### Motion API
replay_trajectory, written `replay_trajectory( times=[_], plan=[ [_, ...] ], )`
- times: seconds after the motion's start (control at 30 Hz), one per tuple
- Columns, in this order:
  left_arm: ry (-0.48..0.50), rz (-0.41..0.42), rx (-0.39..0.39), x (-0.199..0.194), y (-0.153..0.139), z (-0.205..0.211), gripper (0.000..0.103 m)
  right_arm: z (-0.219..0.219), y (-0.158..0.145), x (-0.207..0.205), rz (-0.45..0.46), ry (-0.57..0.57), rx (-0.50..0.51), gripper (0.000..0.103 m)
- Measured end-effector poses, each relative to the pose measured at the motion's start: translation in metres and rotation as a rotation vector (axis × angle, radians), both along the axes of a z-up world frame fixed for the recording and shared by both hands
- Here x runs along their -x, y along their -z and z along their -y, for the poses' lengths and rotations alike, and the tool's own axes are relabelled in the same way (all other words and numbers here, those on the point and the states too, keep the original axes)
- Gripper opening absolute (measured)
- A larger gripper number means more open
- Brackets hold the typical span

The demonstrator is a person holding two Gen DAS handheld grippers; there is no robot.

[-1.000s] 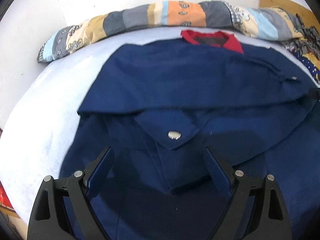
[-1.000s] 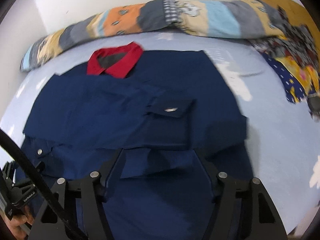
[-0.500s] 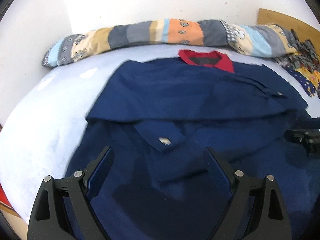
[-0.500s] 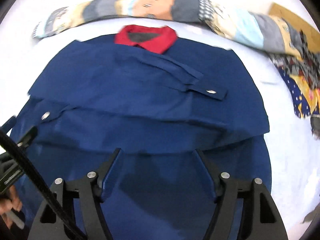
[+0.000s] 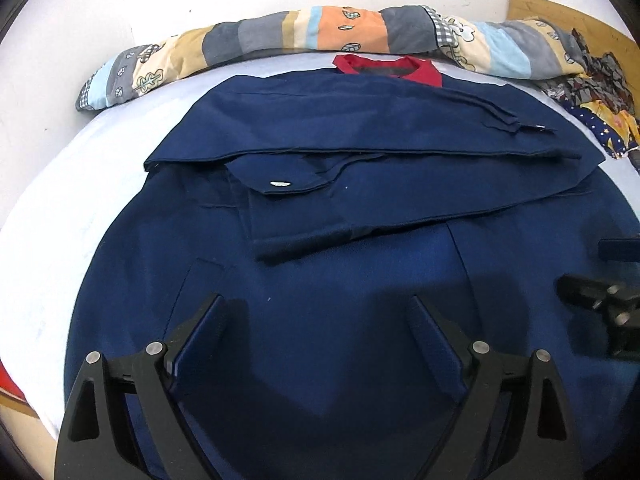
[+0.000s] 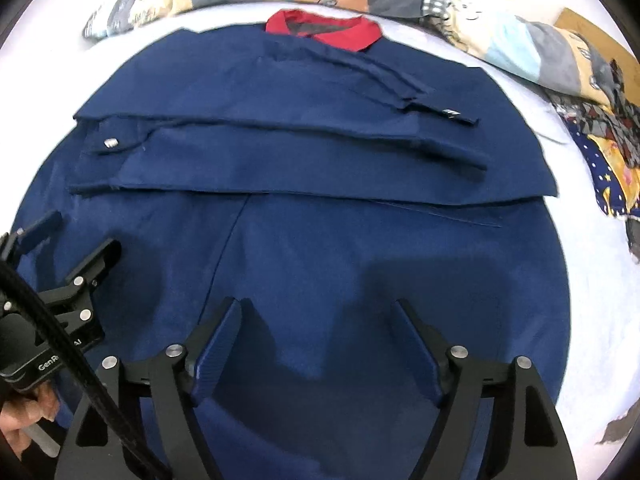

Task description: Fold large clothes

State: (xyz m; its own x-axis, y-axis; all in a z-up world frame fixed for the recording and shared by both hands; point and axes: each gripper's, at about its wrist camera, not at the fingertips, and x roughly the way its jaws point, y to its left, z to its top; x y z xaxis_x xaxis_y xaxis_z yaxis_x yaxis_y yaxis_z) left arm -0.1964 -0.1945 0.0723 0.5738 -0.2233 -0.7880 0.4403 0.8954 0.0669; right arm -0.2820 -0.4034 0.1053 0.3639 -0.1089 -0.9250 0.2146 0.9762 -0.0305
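The left gripper (image 5: 316,320) points steeply down over the lower part of a navy jacket (image 5: 360,264), its jaws spread wide with only flat cloth showing between the ribbed blue pads (image 5: 202,332); nothing is pinched. The right gripper (image 6: 318,326) tilts down more sharply over the same hem area, its jaws opening, likewise with bare fabric between them and no fold caught. A hand (image 6: 24,420) shows at the lower left of the right wrist view, wrapped round the other tool's black body. The jacket is a smooth woven cloth with a red collar (image 6: 324,28), laid flat on a pale bed sheet (image 5: 60,208); both sleeves are folded across the chest, ending in cuffs with metal snaps (image 5: 280,183). A patchwork quilt (image 5: 320,36) lies rolled along the wall, and patterned clothes (image 6: 600,136) are heaped at the right.
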Motion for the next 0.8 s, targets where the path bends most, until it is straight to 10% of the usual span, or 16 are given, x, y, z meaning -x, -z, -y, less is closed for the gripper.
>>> replay_trajectory(
  times=[0.8],
  plan=[
    [-0.028,0.12,0.022,0.025,0.017,-0.013,0.103,-0.027,0.019,0.05,0.066,0.06,0.006,0.1]
  ],
)
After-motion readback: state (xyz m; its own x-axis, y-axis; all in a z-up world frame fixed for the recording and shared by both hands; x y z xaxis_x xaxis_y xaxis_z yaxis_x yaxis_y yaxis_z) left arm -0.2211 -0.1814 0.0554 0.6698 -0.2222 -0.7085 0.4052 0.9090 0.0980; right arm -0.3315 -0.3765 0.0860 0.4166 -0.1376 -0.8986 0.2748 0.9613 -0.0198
